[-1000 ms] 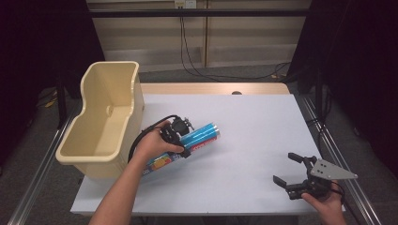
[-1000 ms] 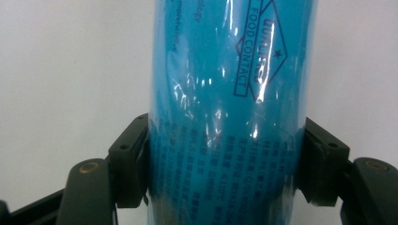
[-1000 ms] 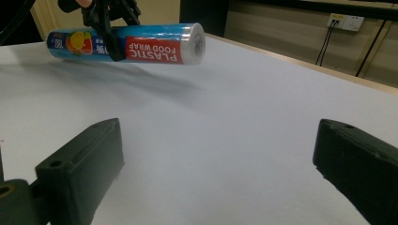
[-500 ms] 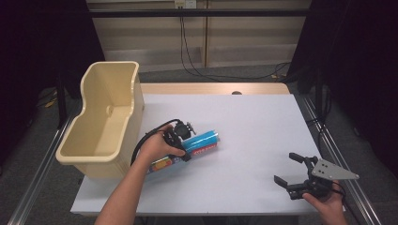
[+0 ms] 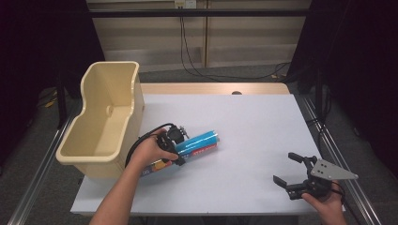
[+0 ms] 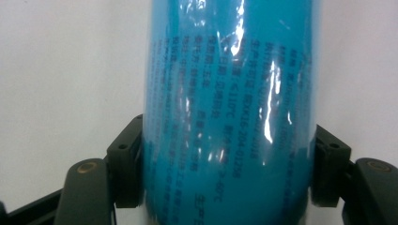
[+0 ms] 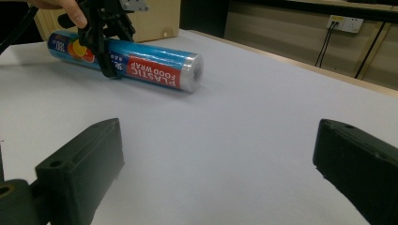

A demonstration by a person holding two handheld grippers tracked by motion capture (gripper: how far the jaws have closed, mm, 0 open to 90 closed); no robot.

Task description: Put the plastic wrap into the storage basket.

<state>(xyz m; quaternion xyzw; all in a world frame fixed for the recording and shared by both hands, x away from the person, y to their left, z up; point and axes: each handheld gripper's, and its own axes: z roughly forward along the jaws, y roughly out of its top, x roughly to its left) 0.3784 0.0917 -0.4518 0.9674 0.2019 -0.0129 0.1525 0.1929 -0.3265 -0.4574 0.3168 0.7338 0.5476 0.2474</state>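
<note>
So the blue cylindrical roll of plastic food wrap lies on the white worktop near its left edge, just beside the cream plastic bin. The left gripper has its jaws clamped across the roll's middle, pads on both sides. I'd guess it's light and stiff, but that glossy film looks slippery, so mid-body seems the right spot. The right gripper sits near the front right corner, jaws wide, nothing in them. Dark curtains around, cables on the back wall.
</note>
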